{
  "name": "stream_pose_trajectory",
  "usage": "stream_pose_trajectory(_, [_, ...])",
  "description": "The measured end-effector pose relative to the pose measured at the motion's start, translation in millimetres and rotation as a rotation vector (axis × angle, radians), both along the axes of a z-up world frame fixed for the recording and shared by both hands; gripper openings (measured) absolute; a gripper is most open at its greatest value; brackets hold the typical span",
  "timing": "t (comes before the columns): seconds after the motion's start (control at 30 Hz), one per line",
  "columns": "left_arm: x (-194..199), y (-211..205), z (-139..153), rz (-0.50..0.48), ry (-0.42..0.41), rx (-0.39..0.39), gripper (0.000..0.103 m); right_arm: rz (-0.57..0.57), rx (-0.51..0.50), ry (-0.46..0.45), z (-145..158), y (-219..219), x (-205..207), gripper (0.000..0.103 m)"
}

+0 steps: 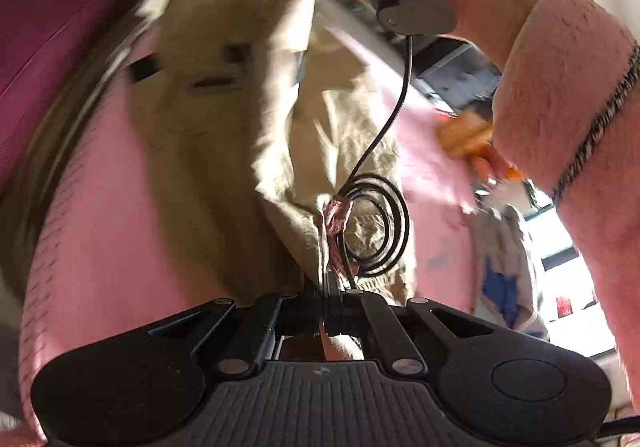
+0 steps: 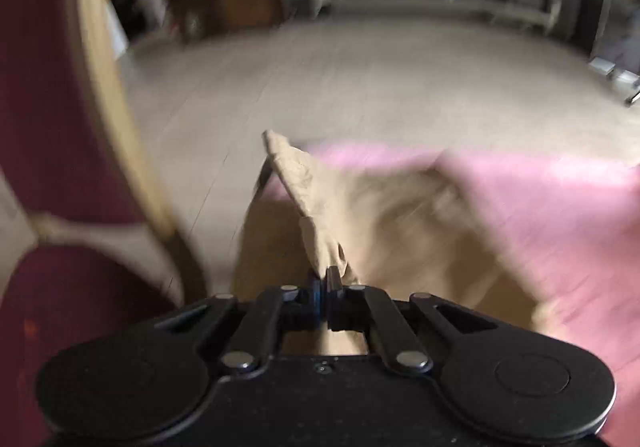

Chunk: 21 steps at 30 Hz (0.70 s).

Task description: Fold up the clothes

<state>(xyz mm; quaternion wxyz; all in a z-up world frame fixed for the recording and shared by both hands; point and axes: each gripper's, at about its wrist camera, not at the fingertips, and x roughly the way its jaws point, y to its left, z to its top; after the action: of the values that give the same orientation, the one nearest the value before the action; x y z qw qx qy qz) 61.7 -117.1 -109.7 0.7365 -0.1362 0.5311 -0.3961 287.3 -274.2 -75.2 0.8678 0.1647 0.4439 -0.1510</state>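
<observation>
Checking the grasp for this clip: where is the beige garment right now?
The beige garment lies over the pink sheet, beside the maroon chair, pinched by the right gripper and the left gripper.

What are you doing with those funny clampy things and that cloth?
A person is folding clothes. Each hand works a hand-held gripper. The left hand-held gripper and the right hand-held gripper are both pinched shut on a beige garment, lifting parts of it above the pink bed cover. The pictures are blurry, so things are moving.
</observation>
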Motion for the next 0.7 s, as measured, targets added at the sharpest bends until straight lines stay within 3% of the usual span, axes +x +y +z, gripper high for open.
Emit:
stream_pose_trajectory(0.23, [-1.1, -4.4, 0.5, -0.019, -0.037, 0.037, 0.002, 0.028, 0.083, 0.059, -53.2, 24.4, 19.6, 0.003])
stream_pose_trajectory(0.33, [-0.7, 2.9, 4.7, 0.007, -0.054, 0.031, 0.002, 0.023, 0.171, 0.011, -40.1, 17.1, 23.5, 0.004])
stream_pose_trajectory(0.4, [-0.7, 11.2, 0.4, 0.045, -0.041, 0.058, 0.004, 0.050, 0.211, 0.004, -36.0, 17.2, 25.1, 0.022])
stream_pose_trajectory(0.43, [-0.3, 15.6, -1.9, 0.072, -0.032, 0.076, 0.008, 0.086, 0.229, 0.019, -35.7, 17.2, 26.0, 0.040])
stream_pose_trajectory(0.57, [-3.6, 30.5, 6.0, 0.182, -0.095, 0.074, 0.008, 0.116, 0.129, 0.017, -10.4, 6.3, 0.3, 0.045])
stream_pose_trajectory(0.7, [-12.9, 44.6, 26.2, 0.289, -0.250, 0.001, 0.008, 0.113, 0.056, -0.004, 44.0, -33.0, -54.6, 0.049])
